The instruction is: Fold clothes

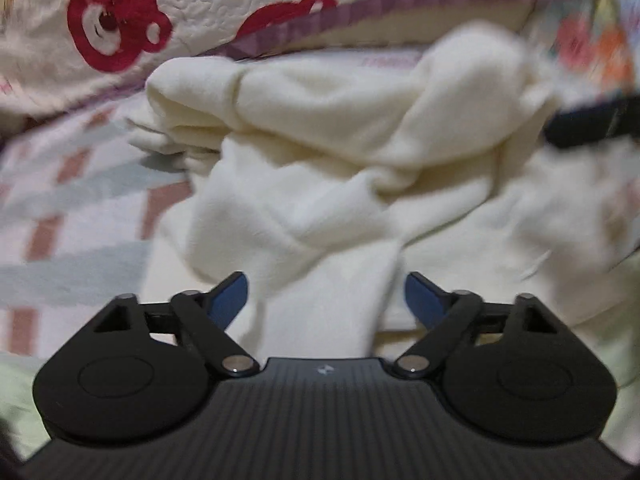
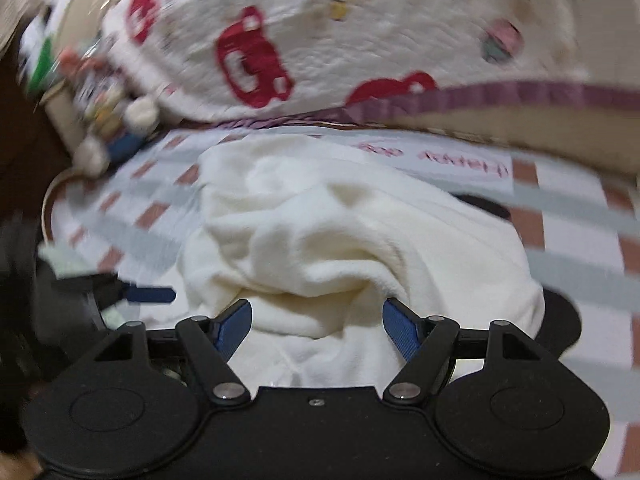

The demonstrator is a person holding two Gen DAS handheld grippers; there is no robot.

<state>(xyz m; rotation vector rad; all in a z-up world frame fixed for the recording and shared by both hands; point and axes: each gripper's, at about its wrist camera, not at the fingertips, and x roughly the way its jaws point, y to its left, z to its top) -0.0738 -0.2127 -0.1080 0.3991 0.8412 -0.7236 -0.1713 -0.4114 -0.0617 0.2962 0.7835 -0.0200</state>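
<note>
A checked bedsheet [image 2: 560, 240] in pink, grey and white stretches out ahead of both claws, and beyond it, at the far edge, lies a cream quilt [image 1: 208, 4] printed with red bears and edged in purple. On the sheet, directly ahead of and beneath both claws, sits the task's thing: a cream fleece garment [image 1: 320, 140], crumpled into a knotted heap with twisted folds, not yet laid flat. The right gripper [image 2: 317, 322] hangs over the near edge of the heap with its blue pads spread wide, fabric below and between them but no pad pressing on it. The left gripper [image 1: 326, 300] stands at a middling width with a hanging band of the fleece running down between its fingers; the pads look just clear of the cloth on both sides, so nothing seems gripped. From the right wrist view, one blue fingertip of the left claw pokes in low on the left, just beside the heap. The step in hand looks like the first pickup, taking hold of the bundle to shake it open. The next move probably calls for each claw to close on a separate edge, then lift and draw apart to spread the garment.
</note>
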